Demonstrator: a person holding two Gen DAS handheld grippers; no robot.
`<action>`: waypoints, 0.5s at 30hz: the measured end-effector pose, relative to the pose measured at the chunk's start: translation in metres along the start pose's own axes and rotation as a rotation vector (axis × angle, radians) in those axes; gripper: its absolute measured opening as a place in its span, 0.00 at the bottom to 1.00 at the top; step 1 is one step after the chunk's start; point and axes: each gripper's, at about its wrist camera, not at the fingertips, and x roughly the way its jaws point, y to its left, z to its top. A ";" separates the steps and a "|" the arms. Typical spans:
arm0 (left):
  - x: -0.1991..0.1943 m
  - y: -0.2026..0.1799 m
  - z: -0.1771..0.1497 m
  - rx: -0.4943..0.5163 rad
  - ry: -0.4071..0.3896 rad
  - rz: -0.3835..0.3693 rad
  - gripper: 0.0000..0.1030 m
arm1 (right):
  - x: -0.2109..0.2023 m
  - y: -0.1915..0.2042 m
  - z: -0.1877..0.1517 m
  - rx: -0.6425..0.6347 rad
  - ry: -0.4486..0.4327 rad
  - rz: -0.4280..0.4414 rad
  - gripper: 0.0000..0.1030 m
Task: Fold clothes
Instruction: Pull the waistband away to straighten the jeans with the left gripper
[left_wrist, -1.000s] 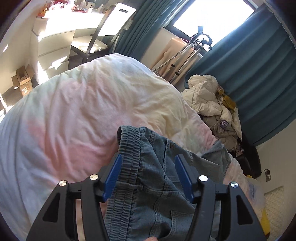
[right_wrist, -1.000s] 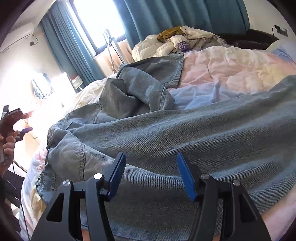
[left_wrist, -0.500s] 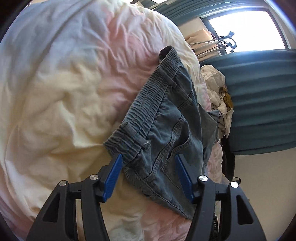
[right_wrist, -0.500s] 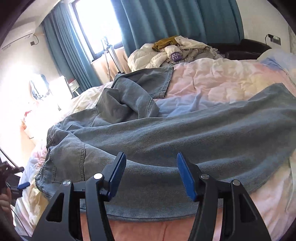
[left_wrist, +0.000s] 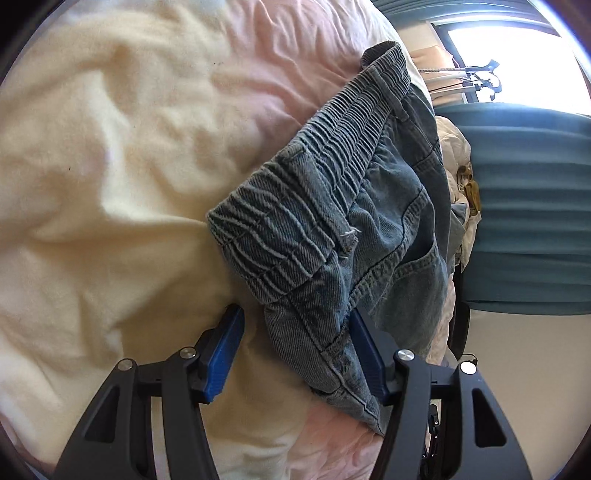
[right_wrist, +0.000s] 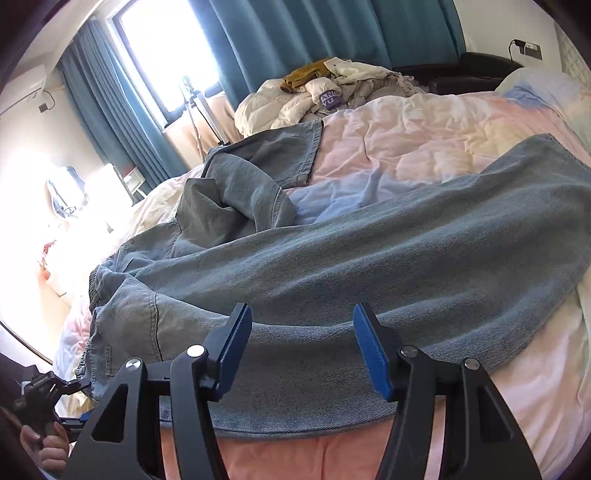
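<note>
A pair of faded blue jeans (right_wrist: 332, 269) lies on the bed, one leg stretched across the front, the other bunched and folded back towards the window. My left gripper (left_wrist: 295, 350) is open with its blue pads on either side of the corner of the elastic waistband (left_wrist: 295, 229); the denim lies between the jaws. My right gripper (right_wrist: 303, 347) is open and empty, just above the near edge of the stretched leg. The left gripper also shows in the right wrist view (right_wrist: 48, 391) at the waistband end, held by a hand.
A pastel pink, yellow and blue duvet (right_wrist: 424, 147) covers the bed. A heap of other clothes (right_wrist: 332, 92) lies at the far side by the teal curtains (right_wrist: 295, 37). A tripod stand (right_wrist: 199, 110) stands by the window.
My left gripper has moved in close to the waistband corner, which now lies between its open jaws. My right gripper has drawn back a little from the leg.
</note>
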 end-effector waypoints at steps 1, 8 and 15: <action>0.000 -0.001 0.000 0.001 -0.019 -0.003 0.59 | 0.003 0.000 0.000 0.007 0.006 0.001 0.56; 0.000 -0.017 -0.002 0.061 -0.104 0.021 0.51 | 0.019 -0.006 -0.002 0.059 0.049 0.003 0.56; -0.005 -0.031 0.000 0.130 -0.164 0.052 0.30 | 0.025 -0.006 -0.005 0.059 0.062 -0.029 0.56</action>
